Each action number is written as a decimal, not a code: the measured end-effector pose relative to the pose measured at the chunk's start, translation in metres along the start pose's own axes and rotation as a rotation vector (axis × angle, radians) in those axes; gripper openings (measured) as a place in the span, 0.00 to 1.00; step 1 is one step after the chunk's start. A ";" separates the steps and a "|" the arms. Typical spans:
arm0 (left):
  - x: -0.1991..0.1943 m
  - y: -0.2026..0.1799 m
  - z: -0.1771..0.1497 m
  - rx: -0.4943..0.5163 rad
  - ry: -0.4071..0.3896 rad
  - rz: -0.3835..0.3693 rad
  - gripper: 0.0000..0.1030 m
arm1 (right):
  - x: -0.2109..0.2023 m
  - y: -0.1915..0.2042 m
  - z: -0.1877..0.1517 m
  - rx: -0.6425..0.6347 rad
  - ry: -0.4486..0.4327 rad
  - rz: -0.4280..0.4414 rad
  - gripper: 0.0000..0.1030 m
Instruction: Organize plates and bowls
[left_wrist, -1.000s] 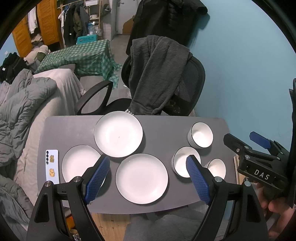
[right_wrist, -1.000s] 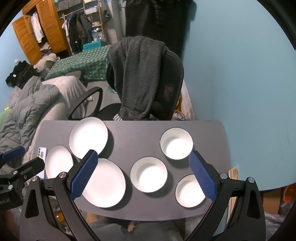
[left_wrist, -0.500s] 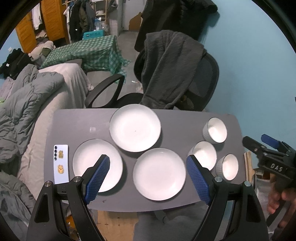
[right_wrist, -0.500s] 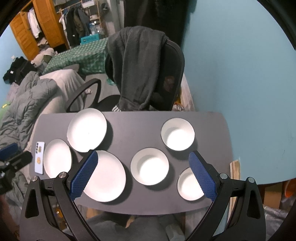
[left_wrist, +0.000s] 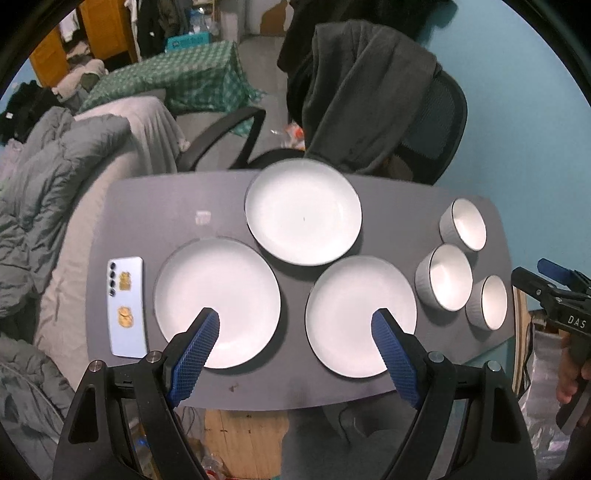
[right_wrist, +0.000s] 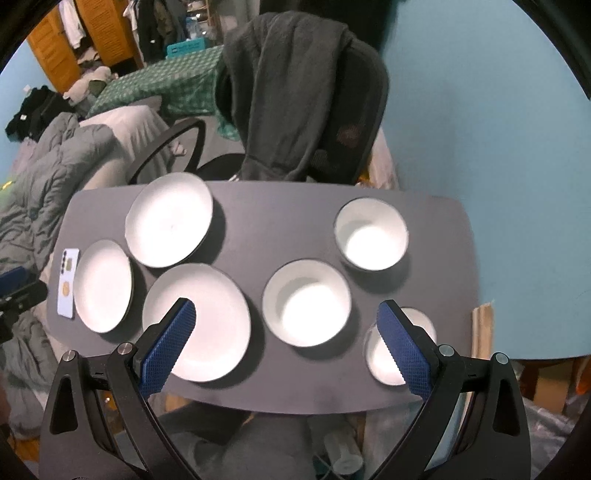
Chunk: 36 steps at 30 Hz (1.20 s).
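Three white plates lie on the grey table: a far plate, a left plate and a near plate. Three white bowls stand at the right: far bowl, middle bowl and near bowl. My left gripper is open and empty above the table's front edge, between the left and near plates. My right gripper is open and empty above the middle bowl; the near bowl is partly hidden by its right finger.
A phone lies at the table's left end. An office chair with a dark garment stands behind the table. A bed with grey bedding is at the left, a blue wall at the right.
Both grippers have moved closer to the table, so plates and bowls look larger. The left view has shifted leftwards towards the plates. Nothing on the table has moved.
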<state>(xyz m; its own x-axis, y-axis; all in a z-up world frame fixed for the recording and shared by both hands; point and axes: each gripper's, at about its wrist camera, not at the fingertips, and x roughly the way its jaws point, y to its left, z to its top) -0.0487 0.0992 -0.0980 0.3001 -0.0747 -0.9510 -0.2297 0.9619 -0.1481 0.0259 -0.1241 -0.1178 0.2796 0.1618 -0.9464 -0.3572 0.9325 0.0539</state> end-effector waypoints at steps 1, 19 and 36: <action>0.007 0.002 -0.002 -0.001 0.014 -0.006 0.83 | 0.003 0.000 0.000 0.000 0.008 0.008 0.95; 0.088 -0.004 -0.024 0.036 0.120 -0.074 0.83 | 0.093 0.000 -0.059 0.130 0.211 0.172 0.95; 0.136 -0.012 -0.030 0.068 0.133 -0.024 0.80 | 0.144 -0.002 -0.065 0.043 0.294 0.187 0.82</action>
<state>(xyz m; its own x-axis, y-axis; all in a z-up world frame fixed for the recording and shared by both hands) -0.0328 0.0696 -0.2340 0.1787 -0.1272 -0.9756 -0.1596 0.9747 -0.1563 0.0091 -0.1236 -0.2745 -0.0583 0.2370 -0.9697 -0.3380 0.9093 0.2426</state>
